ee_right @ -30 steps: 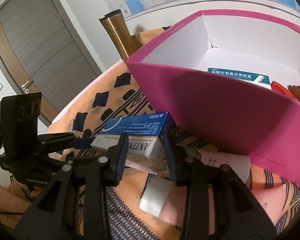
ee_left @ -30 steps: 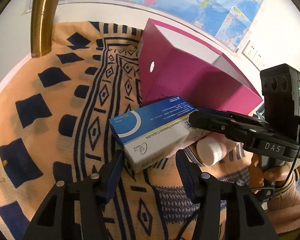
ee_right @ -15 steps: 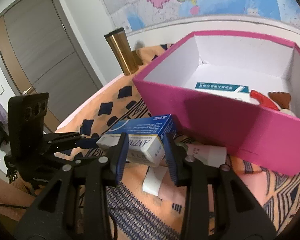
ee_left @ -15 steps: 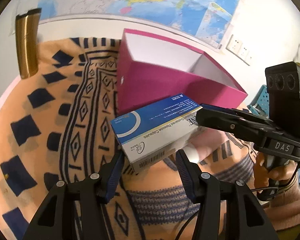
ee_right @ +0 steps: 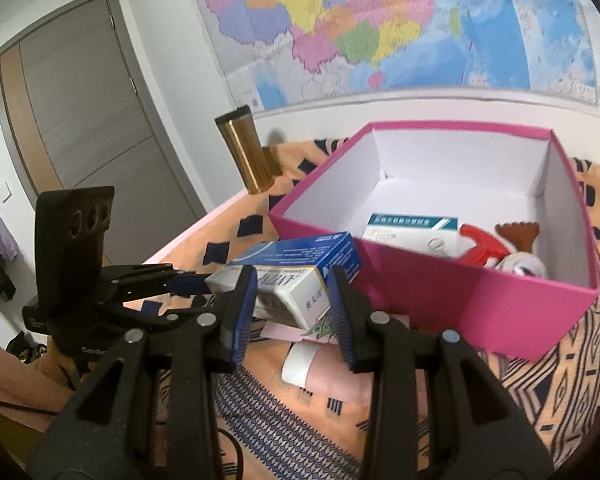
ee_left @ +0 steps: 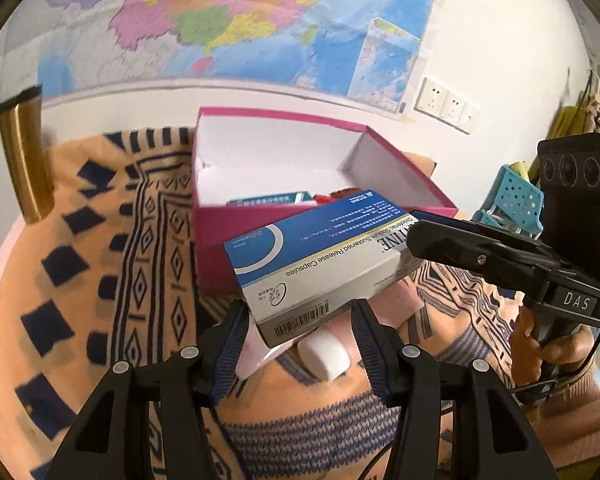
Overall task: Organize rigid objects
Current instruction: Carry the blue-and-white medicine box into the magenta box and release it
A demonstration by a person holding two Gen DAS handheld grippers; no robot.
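A blue and white medicine box point(ee_left: 324, 264) hangs in the air in front of the open pink box point(ee_left: 260, 216). Both grippers are shut on it, one at each end. My left gripper point(ee_left: 298, 320) holds the barcode end. My right gripper point(ee_right: 294, 296) holds the other end point(ee_right: 296, 280); it shows in the left wrist view point(ee_left: 460, 244) as a black arm from the right. The pink box point(ee_right: 520, 304) holds a teal and white medicine box point(ee_right: 412, 228), a red plastic piece point(ee_right: 480, 244) and a brown item point(ee_right: 516, 234).
A white bottle point(ee_left: 326, 354) and pink packets point(ee_right: 332, 372) lie on the orange patterned cloth point(ee_left: 100, 280) below the held box. A gold tumbler point(ee_right: 246, 152) stands at the back left by the wall. A blue basket point(ee_left: 516, 204) is off to the right.
Both grippers have lifted the blue and white medicine box upward, from the cloth beside the pink box to about its rim height. The pink box's inside has come into view.
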